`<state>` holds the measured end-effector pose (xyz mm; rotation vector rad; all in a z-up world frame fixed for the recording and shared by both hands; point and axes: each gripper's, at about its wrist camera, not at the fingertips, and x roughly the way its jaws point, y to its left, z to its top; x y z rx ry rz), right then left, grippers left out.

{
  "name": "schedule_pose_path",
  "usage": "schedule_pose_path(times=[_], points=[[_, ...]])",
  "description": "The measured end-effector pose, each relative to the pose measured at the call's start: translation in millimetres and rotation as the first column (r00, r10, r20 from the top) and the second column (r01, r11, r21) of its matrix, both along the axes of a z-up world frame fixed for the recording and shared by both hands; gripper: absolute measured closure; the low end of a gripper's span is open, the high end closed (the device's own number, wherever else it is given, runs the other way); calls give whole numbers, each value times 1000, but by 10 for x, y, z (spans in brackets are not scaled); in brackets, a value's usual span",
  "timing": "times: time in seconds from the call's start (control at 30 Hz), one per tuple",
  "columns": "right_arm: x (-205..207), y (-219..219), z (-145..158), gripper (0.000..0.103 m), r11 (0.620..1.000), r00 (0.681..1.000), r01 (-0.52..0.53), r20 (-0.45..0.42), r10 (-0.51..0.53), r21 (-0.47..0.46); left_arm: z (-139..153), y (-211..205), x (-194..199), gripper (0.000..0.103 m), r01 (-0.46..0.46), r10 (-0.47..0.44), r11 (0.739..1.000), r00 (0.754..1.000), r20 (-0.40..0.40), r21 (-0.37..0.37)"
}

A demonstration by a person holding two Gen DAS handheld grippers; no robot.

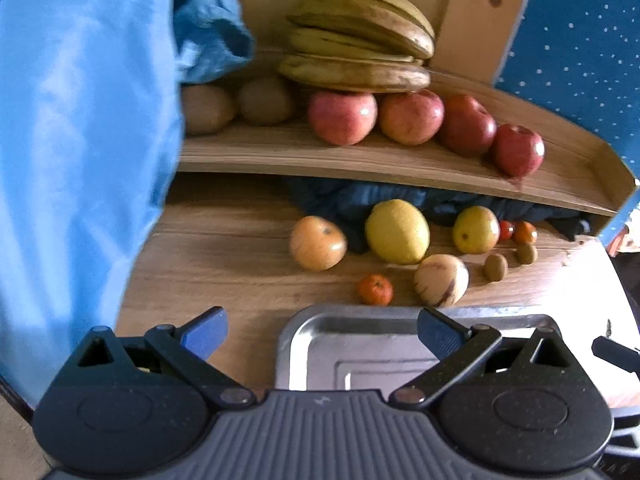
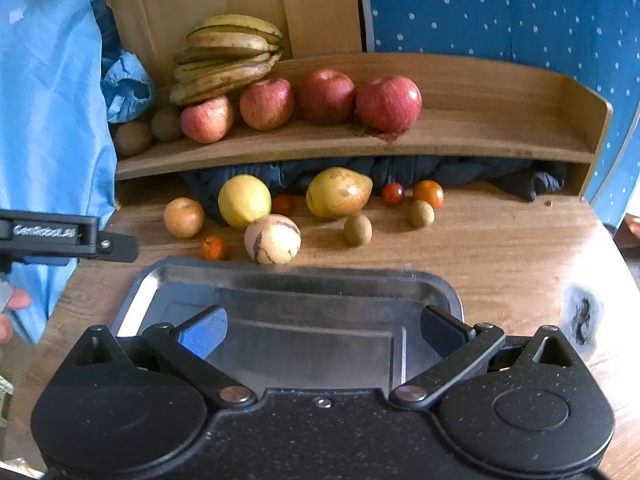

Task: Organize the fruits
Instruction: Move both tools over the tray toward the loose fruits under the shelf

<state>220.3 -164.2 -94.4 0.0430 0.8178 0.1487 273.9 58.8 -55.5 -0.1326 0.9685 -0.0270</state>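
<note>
The left gripper [image 1: 322, 330] hangs with its jaws spread wide and empty over the near rim of a metal tray [image 1: 320, 324]; the right gripper [image 2: 323, 330] does the same above the tray's bare middle, jaws likewise apart. Just beyond the tray, on the wooden table [image 2: 500, 248], lie the loose fruits: a striped pale melon [image 2: 272, 239] touching the far rim, a small tangerine [image 2: 213, 248] beside it, a lemon [image 2: 244, 200], a pear [image 2: 338, 192], two kiwis [image 2: 357, 230] and cherry tomatoes [image 2: 393, 194]. On the shelf [image 2: 360, 144] above sit four red apples [image 2: 388, 103] in a row, with bananas [image 2: 228, 60] stacked at their left end.
</note>
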Motion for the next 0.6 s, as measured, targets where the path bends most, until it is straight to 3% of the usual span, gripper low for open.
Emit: schedule_pose_path(times=[0.17, 0.6], points=[[100, 123, -17, 1, 997, 1000, -15, -8, 14, -78, -126, -45, 235, 1, 51, -52, 999, 998, -46, -17], [450, 304, -102, 6, 992, 997, -74, -19, 72, -105, -403, -96, 655, 1, 85, -87, 996, 983, -161, -23]])
